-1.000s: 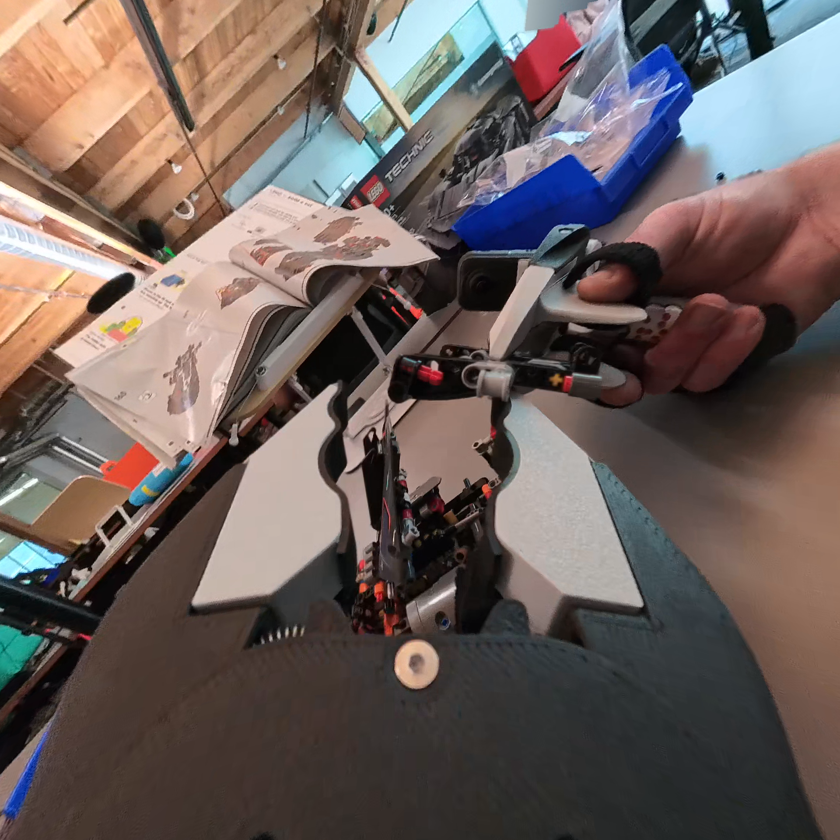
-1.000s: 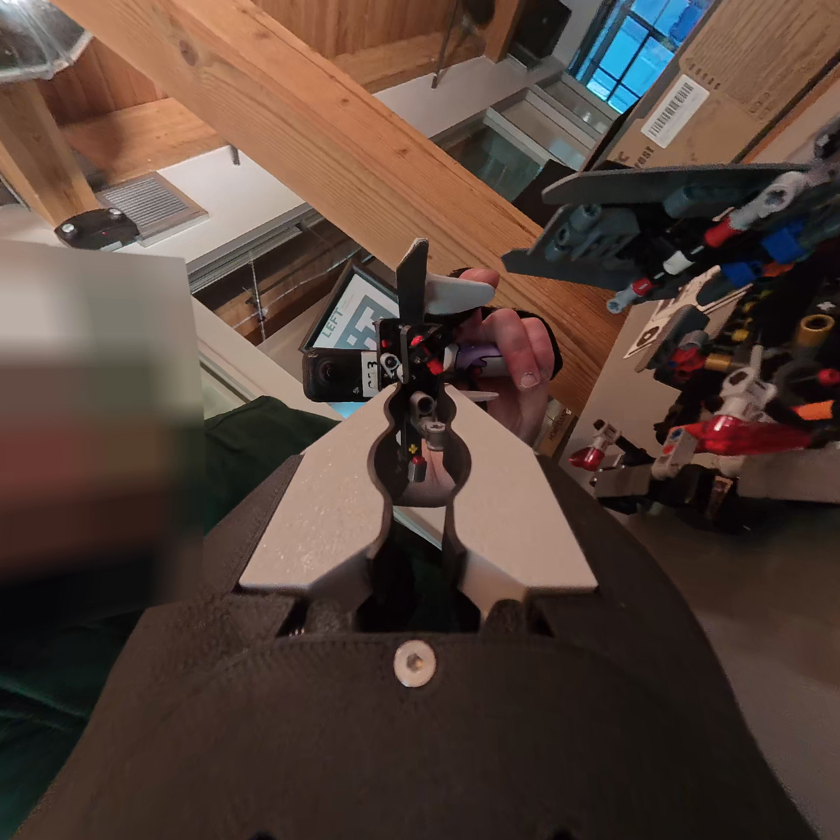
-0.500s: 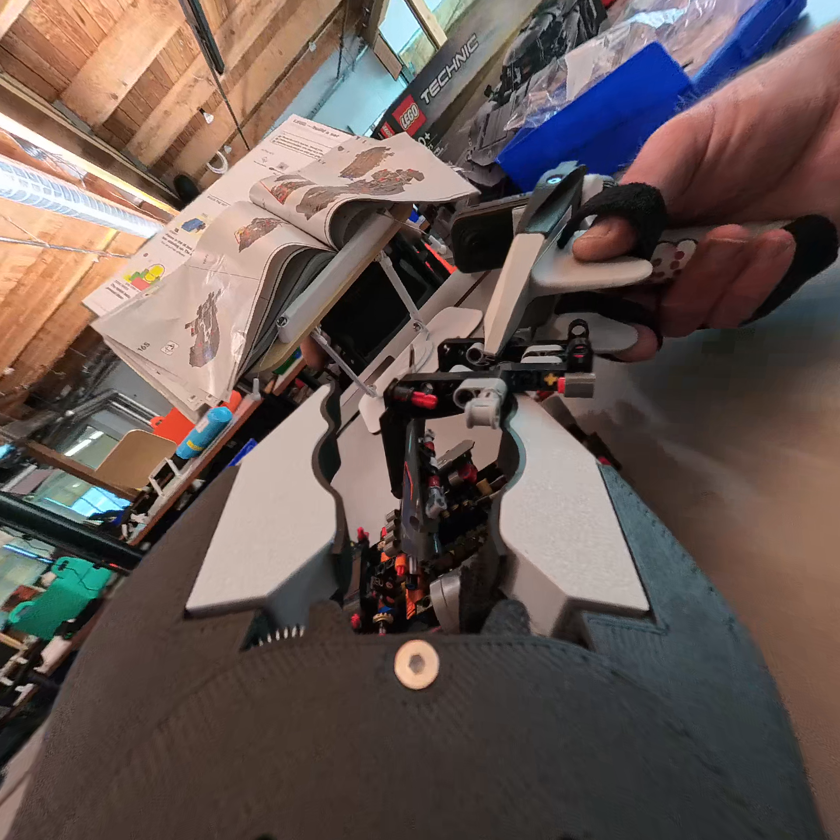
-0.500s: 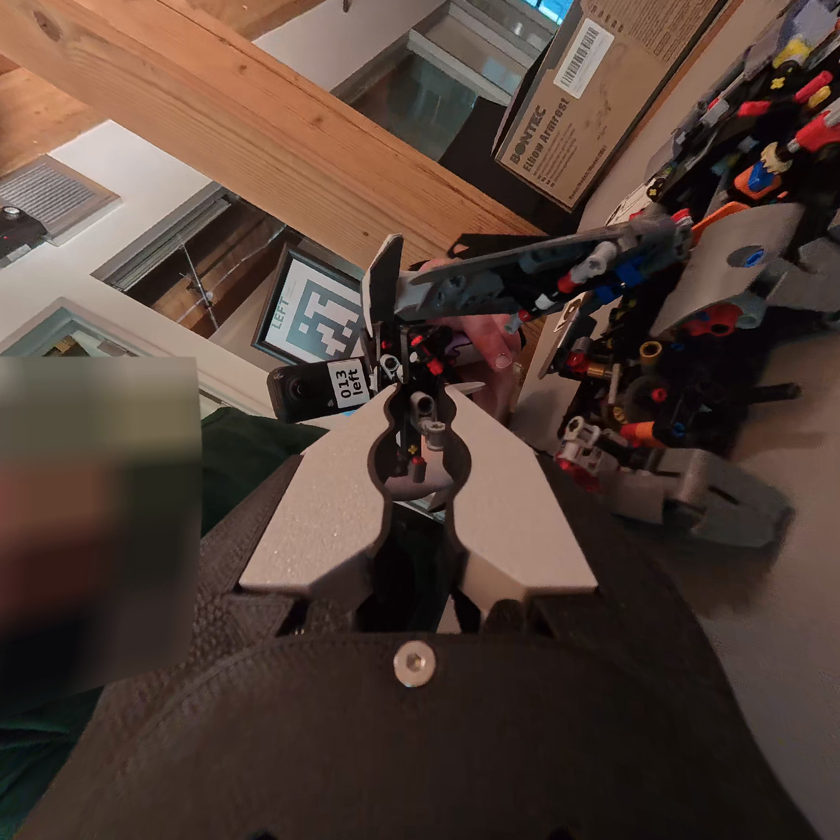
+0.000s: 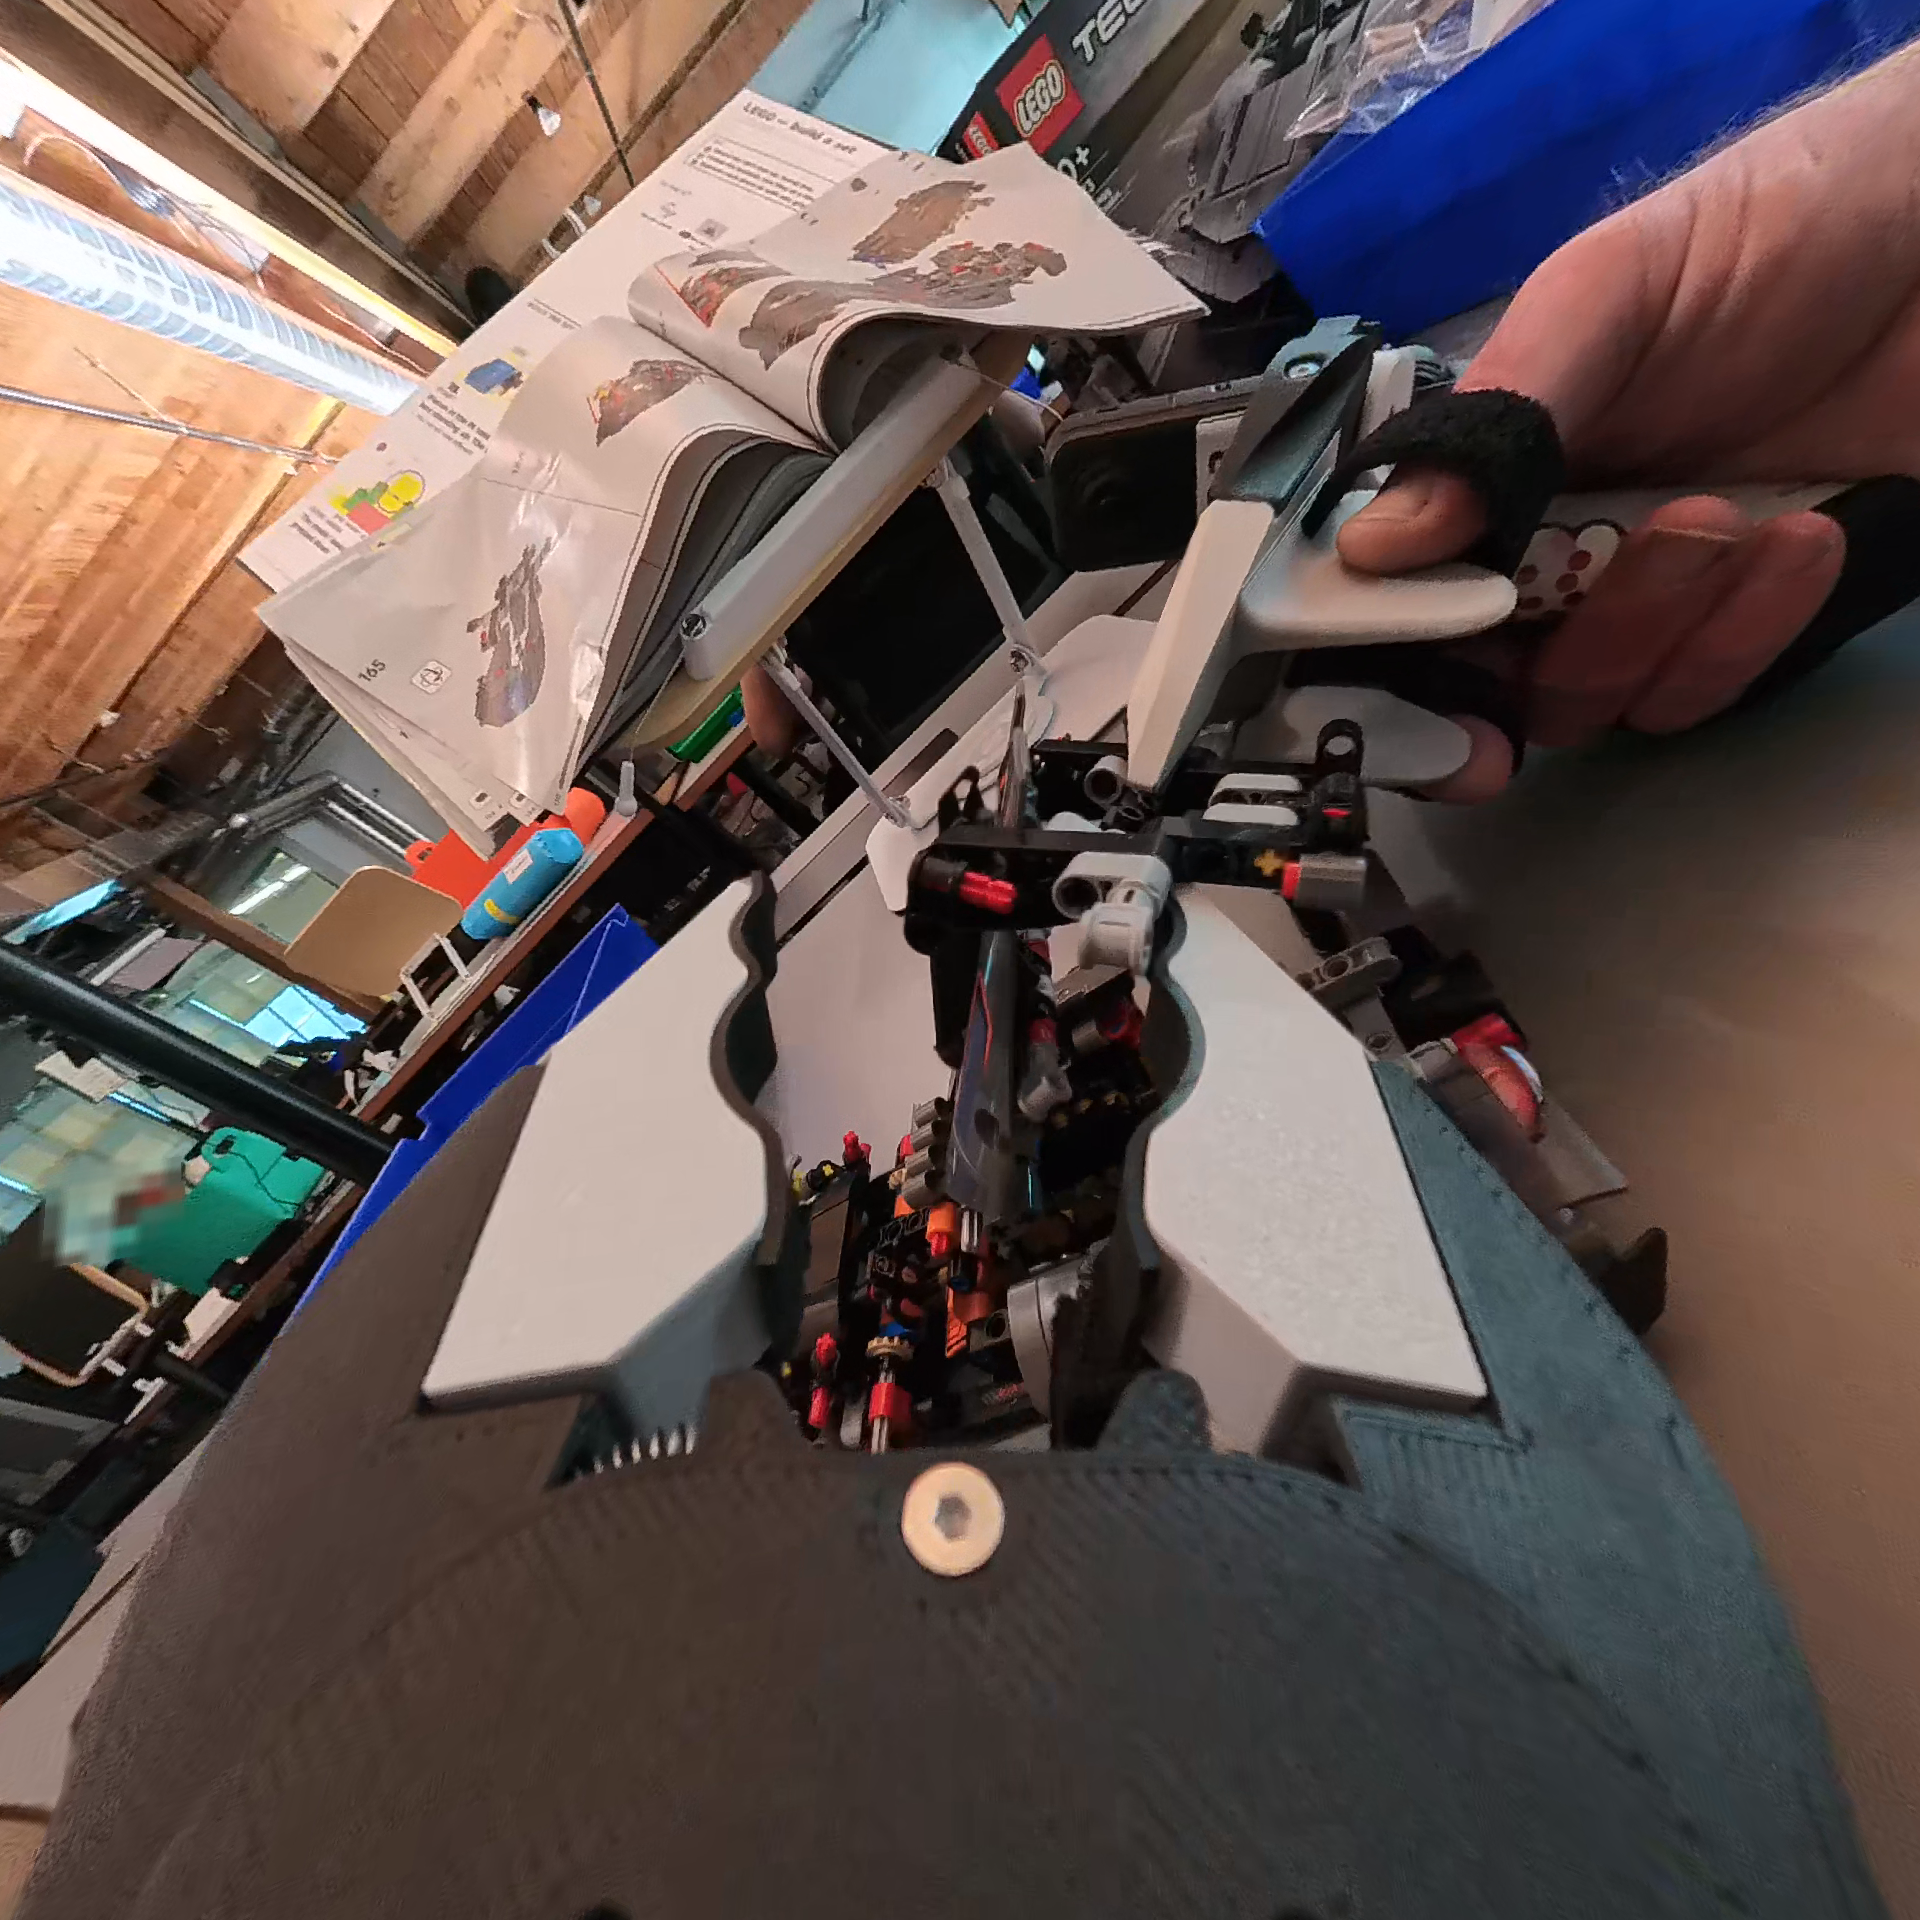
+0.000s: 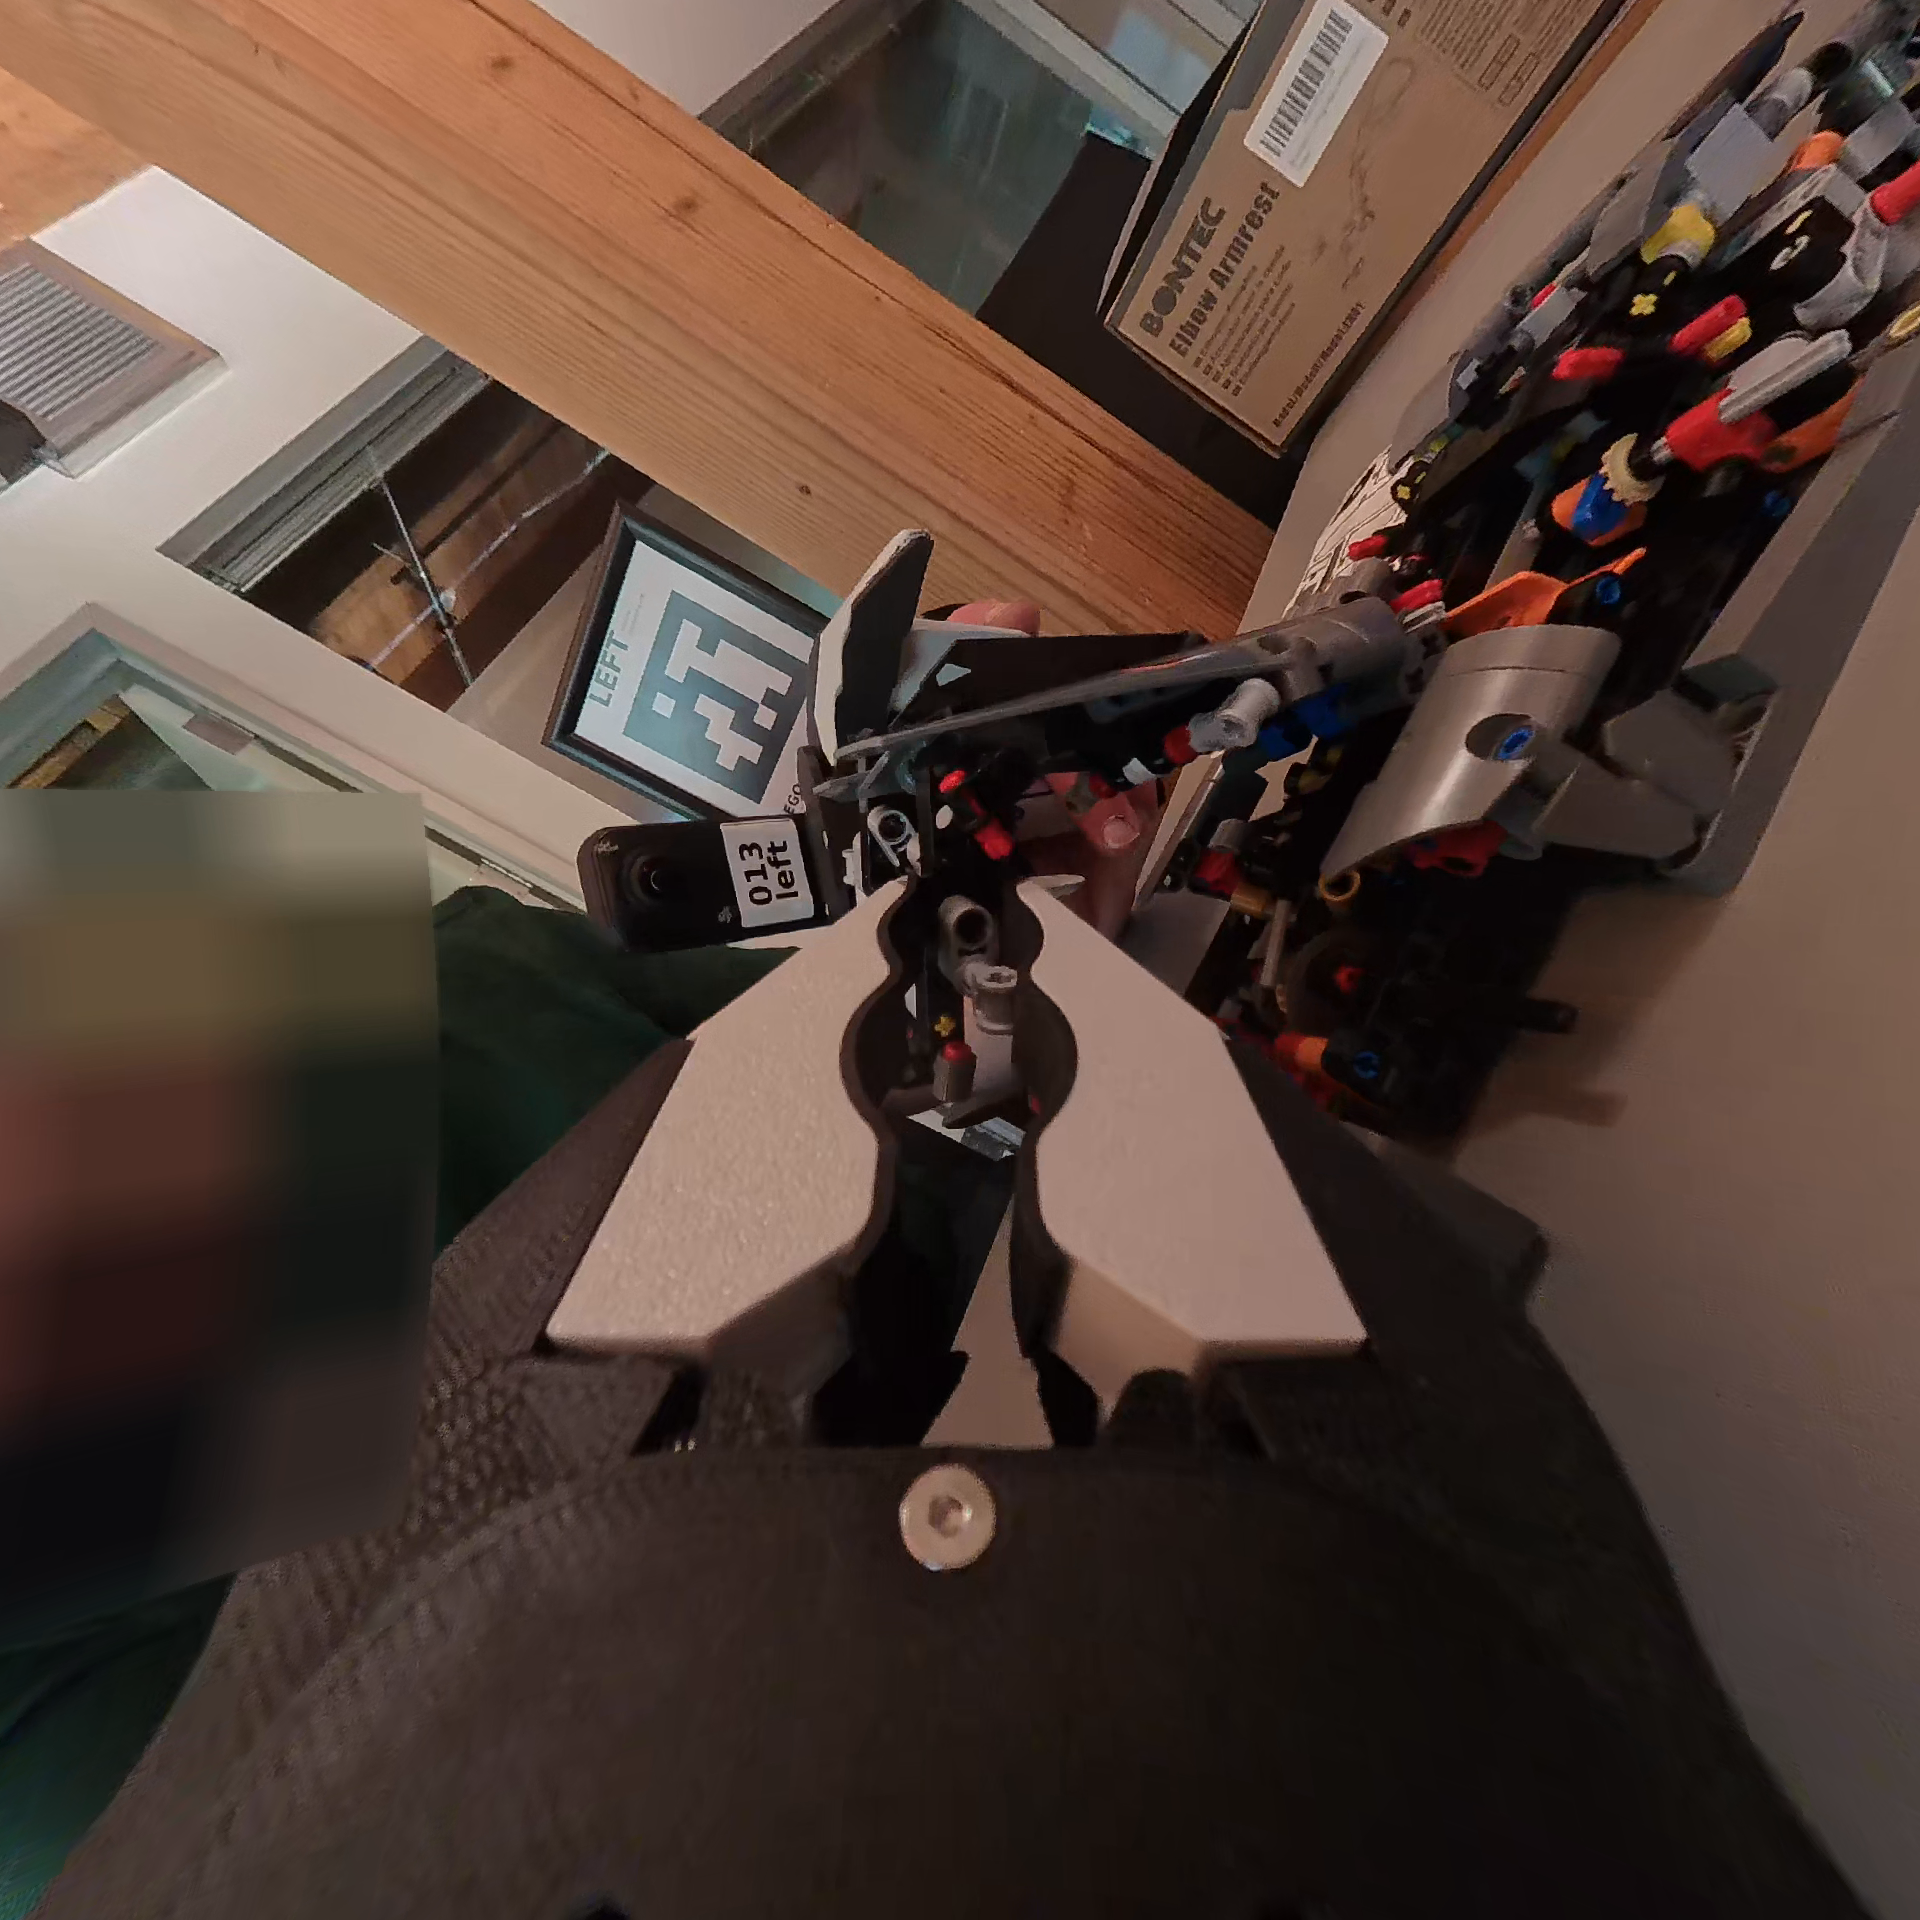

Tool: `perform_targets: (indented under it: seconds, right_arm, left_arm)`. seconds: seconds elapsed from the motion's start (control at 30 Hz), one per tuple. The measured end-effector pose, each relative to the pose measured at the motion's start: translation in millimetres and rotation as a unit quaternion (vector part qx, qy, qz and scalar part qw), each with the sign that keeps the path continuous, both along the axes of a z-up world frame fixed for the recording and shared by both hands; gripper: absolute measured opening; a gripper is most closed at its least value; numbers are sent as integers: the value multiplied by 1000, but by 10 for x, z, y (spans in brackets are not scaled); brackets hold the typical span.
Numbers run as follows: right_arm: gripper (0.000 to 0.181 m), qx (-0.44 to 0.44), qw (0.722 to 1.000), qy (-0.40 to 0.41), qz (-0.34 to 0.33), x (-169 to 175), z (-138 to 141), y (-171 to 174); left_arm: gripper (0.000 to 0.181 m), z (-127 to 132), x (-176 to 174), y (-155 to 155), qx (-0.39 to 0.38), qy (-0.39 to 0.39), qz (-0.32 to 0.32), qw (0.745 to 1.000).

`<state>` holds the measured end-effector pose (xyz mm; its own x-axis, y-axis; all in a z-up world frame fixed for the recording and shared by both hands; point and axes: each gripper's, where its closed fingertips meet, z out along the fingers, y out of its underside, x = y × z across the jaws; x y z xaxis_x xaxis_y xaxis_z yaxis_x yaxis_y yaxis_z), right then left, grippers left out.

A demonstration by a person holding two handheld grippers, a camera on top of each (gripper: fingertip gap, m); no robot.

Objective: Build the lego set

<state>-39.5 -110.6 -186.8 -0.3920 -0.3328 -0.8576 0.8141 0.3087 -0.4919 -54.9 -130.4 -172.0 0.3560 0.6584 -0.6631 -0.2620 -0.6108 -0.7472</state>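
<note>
The partly built Lego model, black and grey with red, orange and blue pins, lies on the grey table. It also shows in the right wrist view. My left gripper is open, its fingers straddling the model's thin upright dark panel. My right gripper is shut on a small black sub-assembly with red pins and light grey connectors. In the left wrist view the right gripper holds that sub-assembly against the top of the panel, just past my left fingertips.
An open instruction booklet rests on a stand behind the model. A blue bin with plastic bags and the set's box stand at the back. Another blue bin is at the left. A cardboard box stands beyond the model.
Both views have tilted and come in closer to the model. The right gripper has brought the sub-assembly down from above the panel onto its top edge. Neither grip has changed.
</note>
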Motion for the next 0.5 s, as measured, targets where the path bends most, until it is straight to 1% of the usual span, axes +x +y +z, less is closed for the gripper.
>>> perform_targets:
  seconds: [0.1, 0.33, 0.5]
  right_arm:
    - [11, -6, 1000, -5, 2, -11, 15, 14]
    - [11, -17, 1000, -20, 10, 3, 45, 38]
    - [12, -44, 998, -32, 21, 51, 137, 76]
  left_arm:
    - [73, 48, 16, -4, 1, 18, 5, 1000]
    - [82, 117, 6, -7, 26, 22, 6, 999]
    - [86, 222, 41, 30, 70, 21, -1, 997]
